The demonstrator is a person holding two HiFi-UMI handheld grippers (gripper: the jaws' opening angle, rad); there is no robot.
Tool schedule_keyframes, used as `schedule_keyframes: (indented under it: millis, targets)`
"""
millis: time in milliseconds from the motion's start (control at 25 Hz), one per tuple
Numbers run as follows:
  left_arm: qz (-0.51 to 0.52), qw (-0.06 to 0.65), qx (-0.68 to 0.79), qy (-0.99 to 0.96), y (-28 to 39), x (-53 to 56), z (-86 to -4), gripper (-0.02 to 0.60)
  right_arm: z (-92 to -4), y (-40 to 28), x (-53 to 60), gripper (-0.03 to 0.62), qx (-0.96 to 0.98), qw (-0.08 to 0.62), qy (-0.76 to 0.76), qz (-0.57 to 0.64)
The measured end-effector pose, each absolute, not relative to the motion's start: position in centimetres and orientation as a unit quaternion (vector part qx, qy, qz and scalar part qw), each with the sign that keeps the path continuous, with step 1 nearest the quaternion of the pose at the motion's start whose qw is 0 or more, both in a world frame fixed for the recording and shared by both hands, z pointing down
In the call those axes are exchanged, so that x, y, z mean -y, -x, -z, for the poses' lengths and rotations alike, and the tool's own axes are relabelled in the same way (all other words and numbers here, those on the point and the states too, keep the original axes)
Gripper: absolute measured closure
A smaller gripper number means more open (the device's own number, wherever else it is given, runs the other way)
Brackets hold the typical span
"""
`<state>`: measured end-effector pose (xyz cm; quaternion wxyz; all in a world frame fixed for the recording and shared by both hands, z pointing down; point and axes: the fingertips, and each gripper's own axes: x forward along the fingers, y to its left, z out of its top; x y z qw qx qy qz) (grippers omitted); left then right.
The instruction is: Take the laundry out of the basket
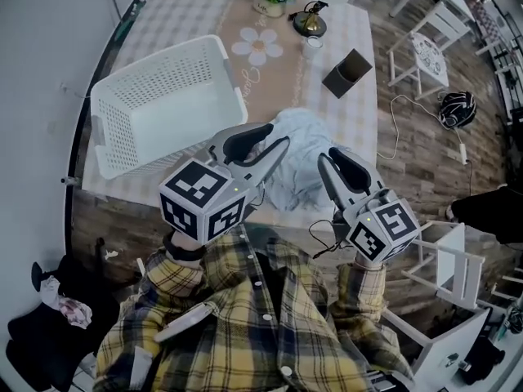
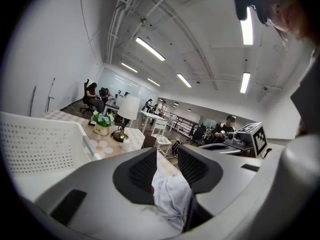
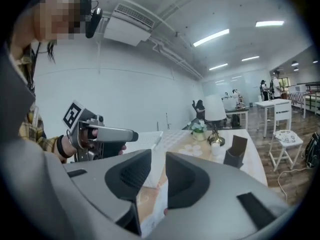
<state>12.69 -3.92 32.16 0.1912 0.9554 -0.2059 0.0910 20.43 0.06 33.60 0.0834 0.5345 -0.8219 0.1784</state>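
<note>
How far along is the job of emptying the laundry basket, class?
Done: the basket looks empty. In hand: a pale garment is pinched in the left tongs and apparently the right tongs, over the table. Left: setting it down.

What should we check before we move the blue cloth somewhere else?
1. Left gripper pinches the pale blue fabric cloth: ok.
2. Right gripper pinches it too: cannot tell; the cloth lies between its jaws.
3. Cloth is out of the white perforated plastic basket: ok.
4. Basket looks empty: ok.
5. Basket stands upright: not ok; it lies on its side.
</note>
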Motion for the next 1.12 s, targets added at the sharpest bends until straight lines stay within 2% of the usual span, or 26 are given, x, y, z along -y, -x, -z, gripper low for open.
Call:
schedule_keyframes:
  millis: [40, 120, 200, 320, 440, 720, 1120]
  targets:
    - [-0.086, 0.187, 0.204, -0.957, -12.0, 4.0, -31.4, 0.411, -32.6, -19.5, 0.5, 0.49, 0.824, 0.072, -0.535, -0.17]
    - [-0.079, 0.179, 0.199, -0.96, -10.5, 4.2, -30.2, 0.437, -31.0, -17.5, 1.5, 0.539, 0.83, 0.053, -0.534, -0.156]
    - [-0.074, 0.169, 0.198, -0.963, -8.9, 4.6, -29.4, 0.437, -29.7, -15.5, 2.5, 0.594, 0.835, 0.035, -0.528, -0.148]
    - [-0.065, 0.151, 0.206, -0.965, -6.7, 5.5, -28.3, 0.512, -28.4, -12.6, 3.8, 0.6, 0.844, 0.017, -0.517, -0.142]
    - [-0.055, 0.131, 0.211, -0.967, -5.0, 6.0, -27.2, 0.56, -27.6, -10.0, 4.7, 0.602, 0.852, 0.012, -0.504, -0.141]
    - [-0.049, 0.113, 0.198, -0.972, -3.6, 6.9, -26.5, 0.561, -27.0, -7.4, 6.3, 0.602, 0.855, 0.016, -0.501, -0.135]
    - [-0.051, 0.105, 0.185, -0.976, -3.8, 6.7, -26.1, 0.563, -27.4, -7.3, 6.4, 0.602, 0.851, 0.031, -0.507, -0.136]
